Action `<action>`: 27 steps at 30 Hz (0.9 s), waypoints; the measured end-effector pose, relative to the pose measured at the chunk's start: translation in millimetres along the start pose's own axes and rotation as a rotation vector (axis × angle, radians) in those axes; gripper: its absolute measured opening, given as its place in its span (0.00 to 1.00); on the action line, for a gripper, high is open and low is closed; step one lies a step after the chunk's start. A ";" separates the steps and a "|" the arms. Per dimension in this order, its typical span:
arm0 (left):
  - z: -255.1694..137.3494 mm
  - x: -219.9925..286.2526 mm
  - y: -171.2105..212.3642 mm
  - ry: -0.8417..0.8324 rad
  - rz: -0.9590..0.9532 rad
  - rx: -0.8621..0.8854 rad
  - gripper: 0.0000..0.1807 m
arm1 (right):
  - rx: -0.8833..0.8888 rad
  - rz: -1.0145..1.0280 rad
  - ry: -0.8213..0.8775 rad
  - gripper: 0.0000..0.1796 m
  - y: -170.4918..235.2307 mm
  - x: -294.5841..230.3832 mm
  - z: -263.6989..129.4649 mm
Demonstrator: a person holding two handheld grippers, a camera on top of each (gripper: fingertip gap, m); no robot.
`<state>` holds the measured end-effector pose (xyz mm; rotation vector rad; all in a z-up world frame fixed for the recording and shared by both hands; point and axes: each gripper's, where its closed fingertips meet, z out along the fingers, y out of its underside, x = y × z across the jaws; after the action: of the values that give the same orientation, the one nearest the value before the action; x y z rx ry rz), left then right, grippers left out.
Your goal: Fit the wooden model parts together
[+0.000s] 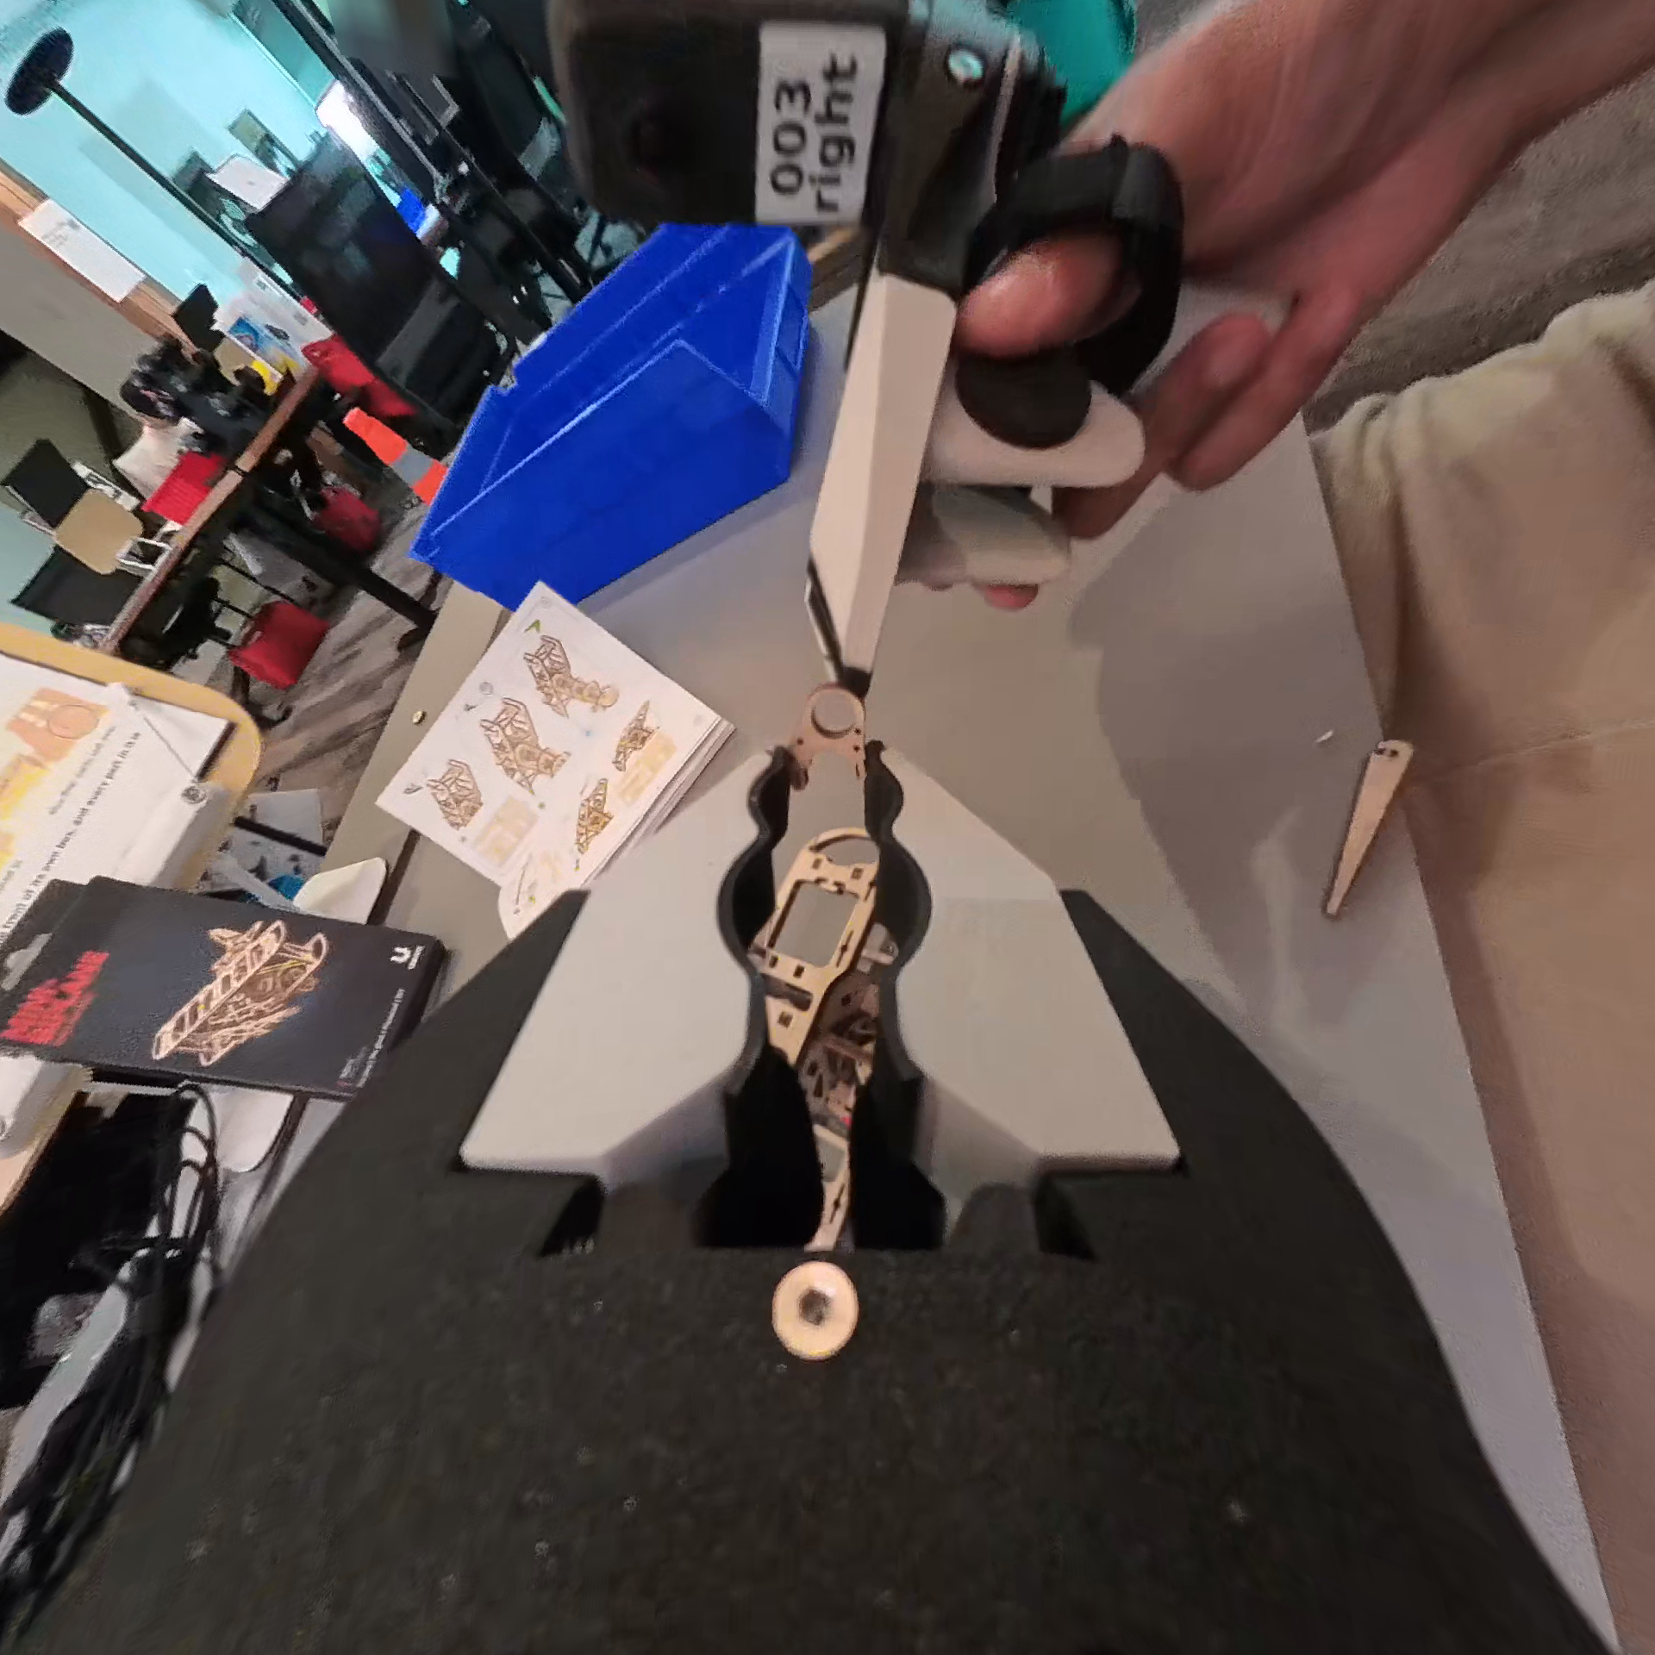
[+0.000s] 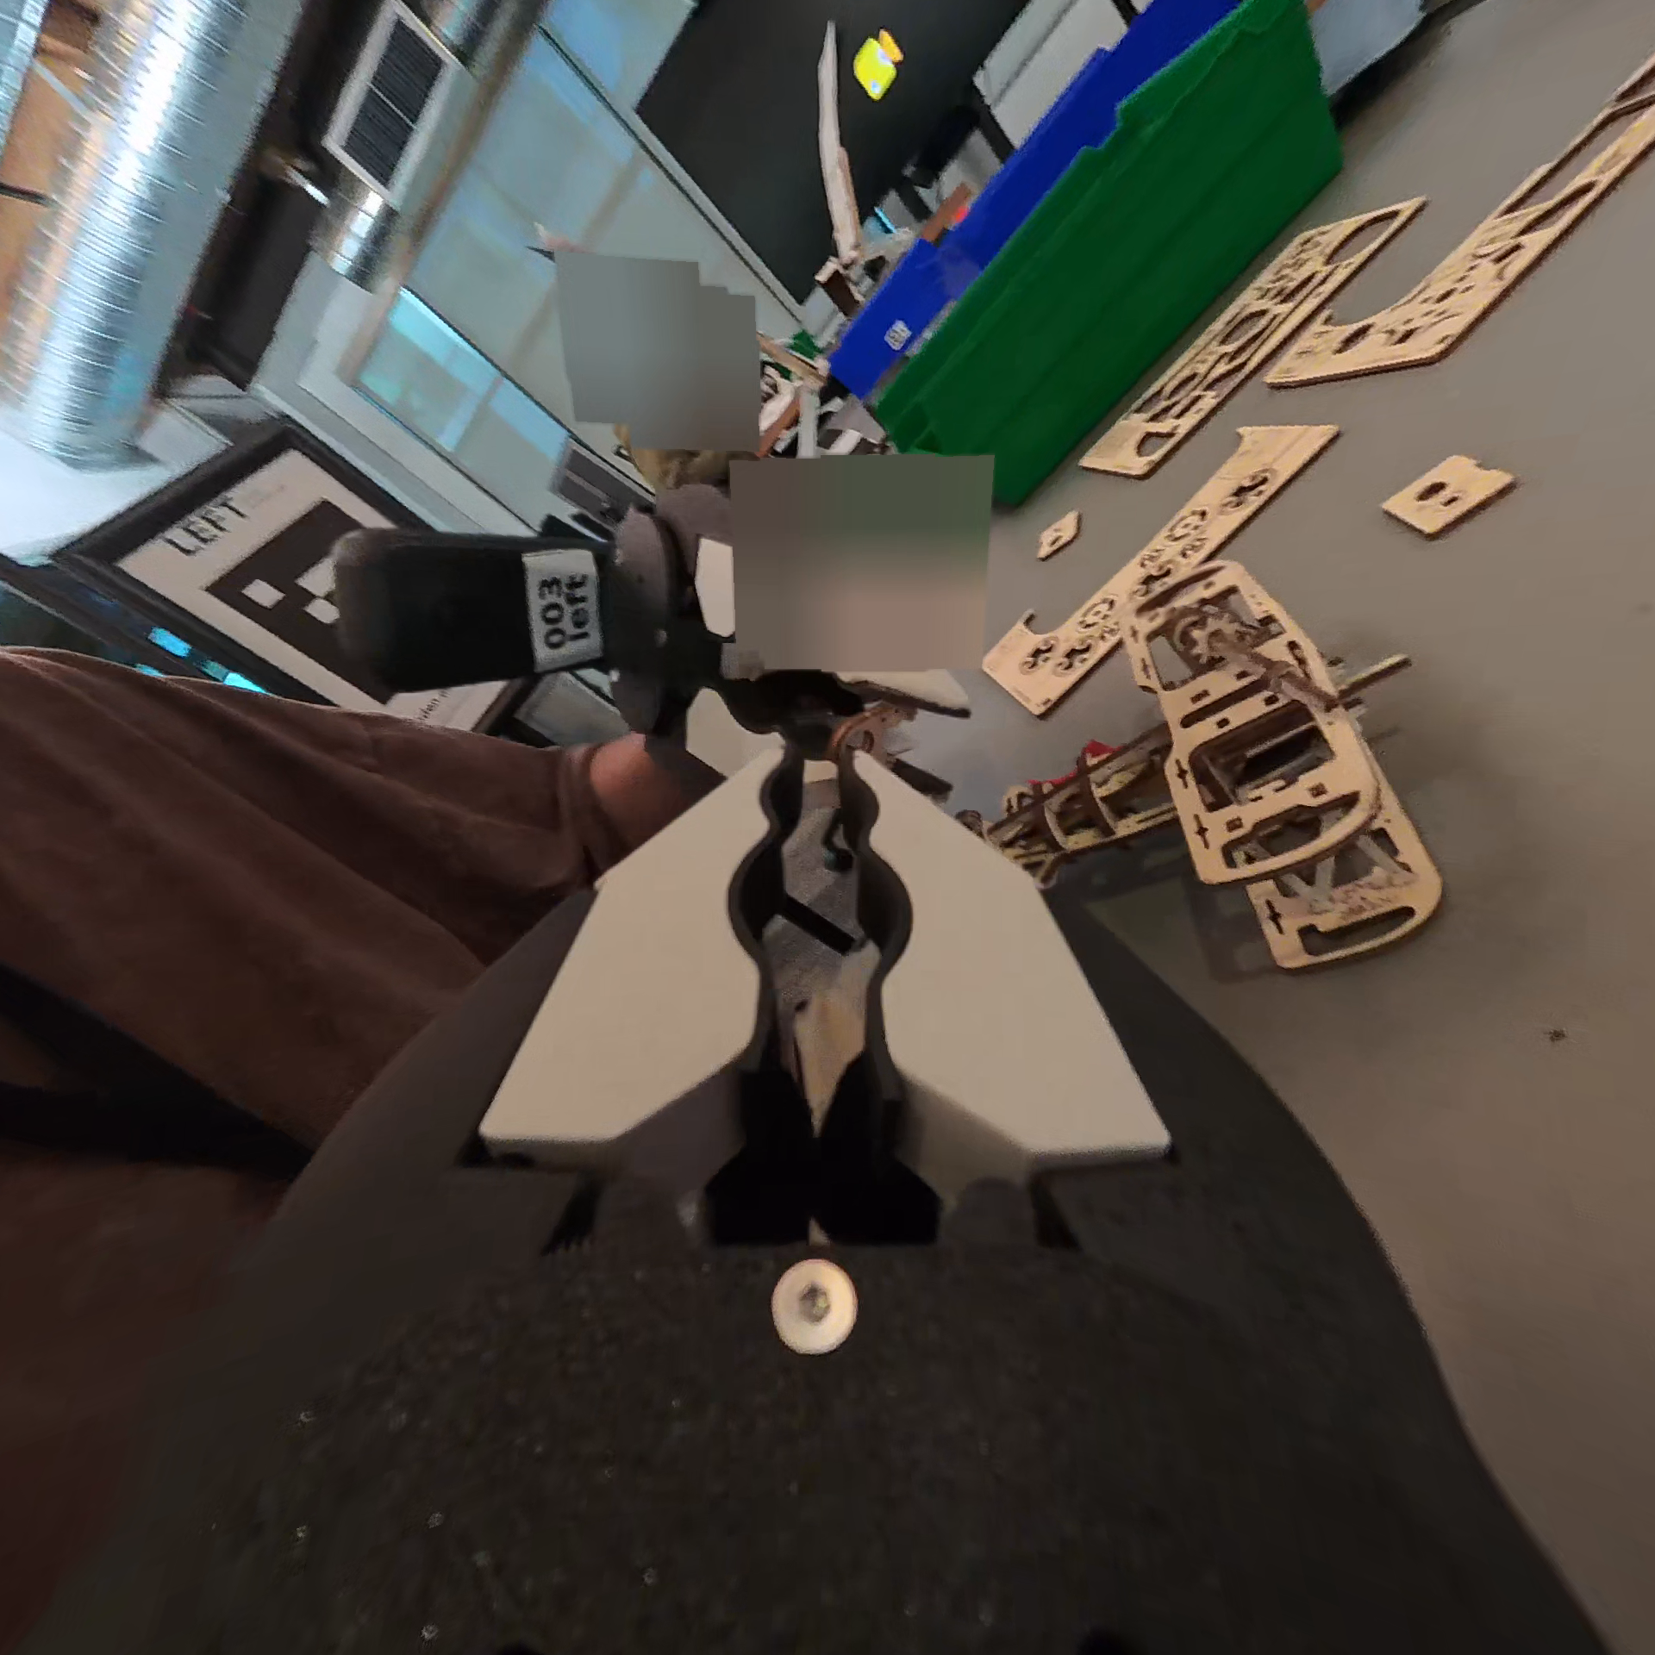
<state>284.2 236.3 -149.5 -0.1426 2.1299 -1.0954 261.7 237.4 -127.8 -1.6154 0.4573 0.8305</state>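
Between the left gripper's (image 1: 828,788) closed fingers, nearest the left wrist lens, sits a wooden frame piece (image 1: 819,940), clamped edge-on. At twelve o'clock just beyond, the right gripper (image 1: 846,681) presses a small round-headed part (image 1: 833,716) against that frame's tip; its fingers look shut on it. This seems the joining step; next calls for a straight push along the slot. Farther, at ten o'clock, lies an instruction booklet (image 1: 555,752).

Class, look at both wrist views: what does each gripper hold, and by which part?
Left gripper clamps the wooden model assembly along its flat frame. Right gripper pinches a small wooden part by its edges.
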 end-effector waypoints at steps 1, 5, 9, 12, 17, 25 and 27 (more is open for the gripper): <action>1.3 0.6 2.2 -0.001 0.012 -0.025 0.08 | -0.006 0.001 0.028 0.04 0.9 2.2 0.2; 4.4 4.9 2.7 -0.004 0.063 -0.059 0.08 | -0.004 -0.002 0.113 0.02 4.8 9.7 -1.1; 9.4 11.0 10.5 -0.022 0.147 -0.141 0.08 | -0.017 0.038 0.182 0.01 13.0 18.4 -1.9; 8.9 15.2 13.9 0.005 0.067 -0.151 0.08 | -0.021 0.026 0.263 0.01 15.2 24.2 -4.9; -21.3 -19.4 73.0 0.142 -0.263 -0.271 0.38 | -0.042 -0.003 0.394 0.01 8.0 40.5 -28.6; -11.9 -11.9 123.2 0.609 -0.396 -0.417 0.32 | -0.038 0.008 0.399 0.01 -2.5 41.6 -50.4; -7.2 -11.1 129.8 0.597 -0.351 -0.458 0.26 | -0.047 0.017 0.388 0.01 -0.7 40.4 -52.3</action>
<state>315.9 327.6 -237.2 -0.4658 2.9628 -0.8849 302.9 193.2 -154.6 -1.8248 0.7292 0.5408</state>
